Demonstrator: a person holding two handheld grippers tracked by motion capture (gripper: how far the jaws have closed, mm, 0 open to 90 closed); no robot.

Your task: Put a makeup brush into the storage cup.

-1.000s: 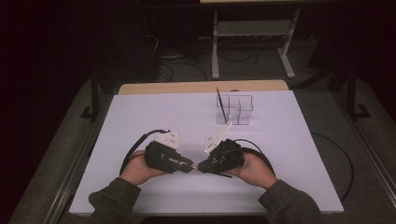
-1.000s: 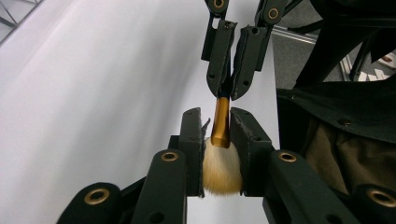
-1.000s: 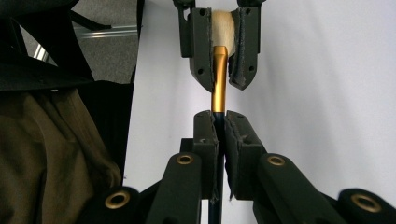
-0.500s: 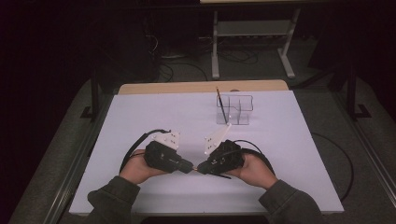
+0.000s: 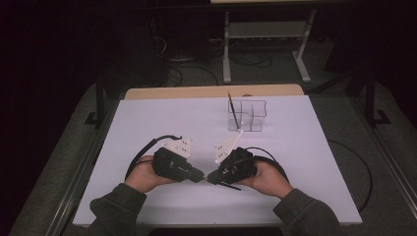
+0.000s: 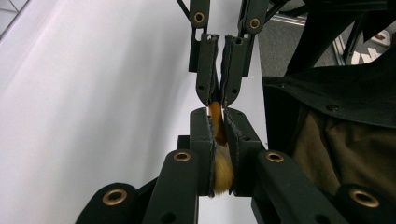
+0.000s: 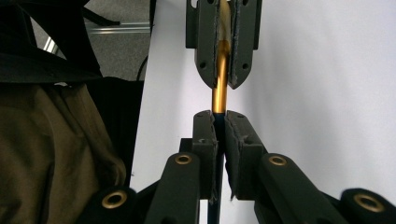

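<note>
Near the front of the white table (image 5: pixel 147 123), two hands hold the grippers tip to tip with a paintbrush between them. My left gripper (image 6: pixel 218 119) is shut on the brush's tan bristles (image 6: pixel 222 173) and the start of its gold ferrule. My right gripper (image 7: pixel 216 119) is shut on the dark handle (image 7: pixel 214 207) just behind the gold ferrule (image 7: pixel 219 95). In the high view the left gripper (image 5: pixel 200 175) and right gripper (image 5: pixel 211 178) almost touch, and the thin handle (image 5: pixel 230 186) sticks out under the right one.
A clear compartmented holder (image 5: pixel 250 116) stands at the back right of the table, and another brush (image 5: pixel 233 110) leans upright in it. Cables loop behind both grippers. A brown sleeve and a dark table frame lie close beside the jaws.
</note>
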